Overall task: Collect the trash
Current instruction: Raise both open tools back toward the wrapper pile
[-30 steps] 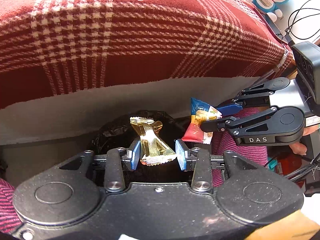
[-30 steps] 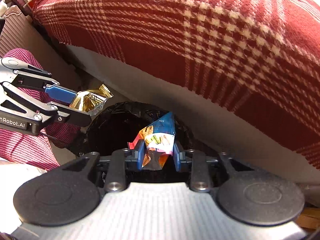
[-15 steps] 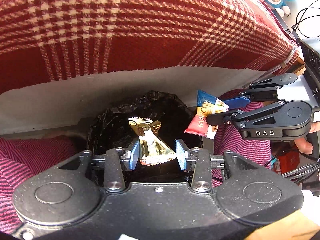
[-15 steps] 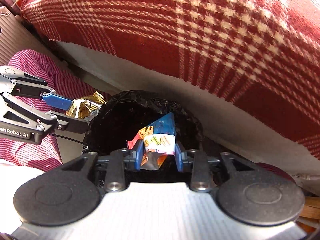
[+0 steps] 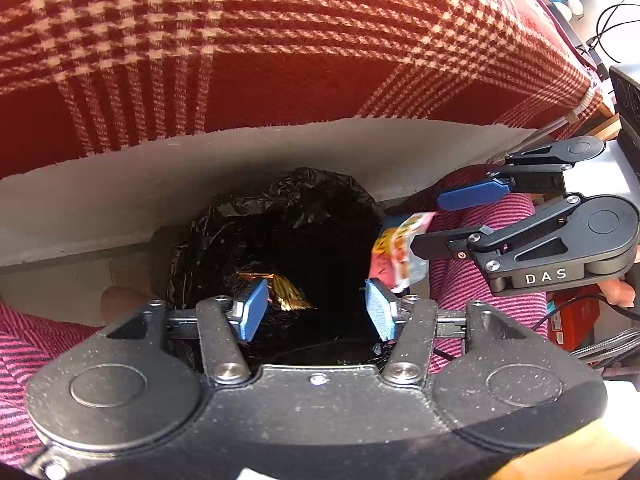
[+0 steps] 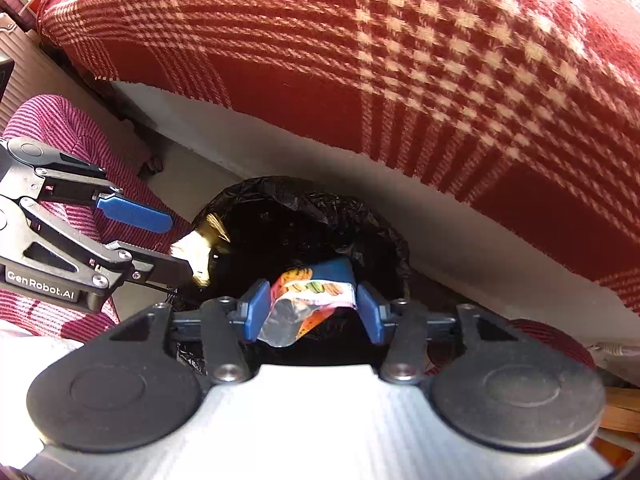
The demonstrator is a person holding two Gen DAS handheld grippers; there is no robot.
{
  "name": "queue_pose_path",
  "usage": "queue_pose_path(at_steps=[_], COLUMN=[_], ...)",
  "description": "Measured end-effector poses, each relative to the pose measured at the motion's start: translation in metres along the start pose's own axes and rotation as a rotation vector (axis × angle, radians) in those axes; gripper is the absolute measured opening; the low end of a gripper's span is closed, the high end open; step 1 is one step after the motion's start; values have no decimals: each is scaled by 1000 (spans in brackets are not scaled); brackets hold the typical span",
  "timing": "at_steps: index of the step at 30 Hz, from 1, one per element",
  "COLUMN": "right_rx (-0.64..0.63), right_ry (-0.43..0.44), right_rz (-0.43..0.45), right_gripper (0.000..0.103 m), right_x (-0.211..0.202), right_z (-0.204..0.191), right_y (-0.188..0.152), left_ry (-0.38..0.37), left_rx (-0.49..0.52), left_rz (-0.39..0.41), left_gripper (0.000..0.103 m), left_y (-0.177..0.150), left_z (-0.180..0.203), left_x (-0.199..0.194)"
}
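Red plaid blanket [image 5: 280,40] filling the upper frame, black-lined bin [image 5: 296,216] sitting centre, left gripper [image 5: 316,312] spreading wide over gold wrapper [image 5: 286,290], right gripper [image 6: 310,310] gaping, colourful wrapper [image 6: 312,300] sitting loose between its pads.

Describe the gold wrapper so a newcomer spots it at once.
Below the red plaid blanket stands a bin lined with a crinkled black bag. Over its dark mouth, by the left gripper, is the shiny gold foil wrapper; the other wrapper is blue with colourful print.

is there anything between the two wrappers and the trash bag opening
Nothing visible. Both grippers are open over the black bag: the gold wrapper is already dropping inside, and the colourful wrapper sits loose above the mouth.
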State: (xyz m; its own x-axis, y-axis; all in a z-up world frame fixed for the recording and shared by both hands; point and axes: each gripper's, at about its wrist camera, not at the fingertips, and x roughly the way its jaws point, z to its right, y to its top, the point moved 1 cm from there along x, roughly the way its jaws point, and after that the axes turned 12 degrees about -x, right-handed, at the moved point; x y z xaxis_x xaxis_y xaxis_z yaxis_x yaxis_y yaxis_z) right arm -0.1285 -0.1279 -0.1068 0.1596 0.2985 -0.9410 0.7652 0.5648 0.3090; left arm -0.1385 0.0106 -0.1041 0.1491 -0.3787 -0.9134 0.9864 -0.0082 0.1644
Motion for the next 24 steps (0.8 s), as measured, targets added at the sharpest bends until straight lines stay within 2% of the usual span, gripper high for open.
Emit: queue_pose_path(at_steps=[1,3,17,20,24], right_rx=[1,0,22,28,29], right_ry=[7,12,-18,-33,-46], right_rz=[-5,-4,72,104,179], right_gripper=[67,67,71,71,71], right_x=[1,3,-22,-33,-60], right_z=[1,2,18,23,28], right_y=[0,0,-5,-6,-4], left_ry=[5,8,14,12,-1], left_rx=[-7,-10,1,11,34], left_rz=[-5,-5,47,69,139], left_gripper=[63,67,72,72,72], left_y=[0,0,-2,-1,2], left_z=[-1,-3,2,5,14], left_x=[2,3,-23,-33,-59])
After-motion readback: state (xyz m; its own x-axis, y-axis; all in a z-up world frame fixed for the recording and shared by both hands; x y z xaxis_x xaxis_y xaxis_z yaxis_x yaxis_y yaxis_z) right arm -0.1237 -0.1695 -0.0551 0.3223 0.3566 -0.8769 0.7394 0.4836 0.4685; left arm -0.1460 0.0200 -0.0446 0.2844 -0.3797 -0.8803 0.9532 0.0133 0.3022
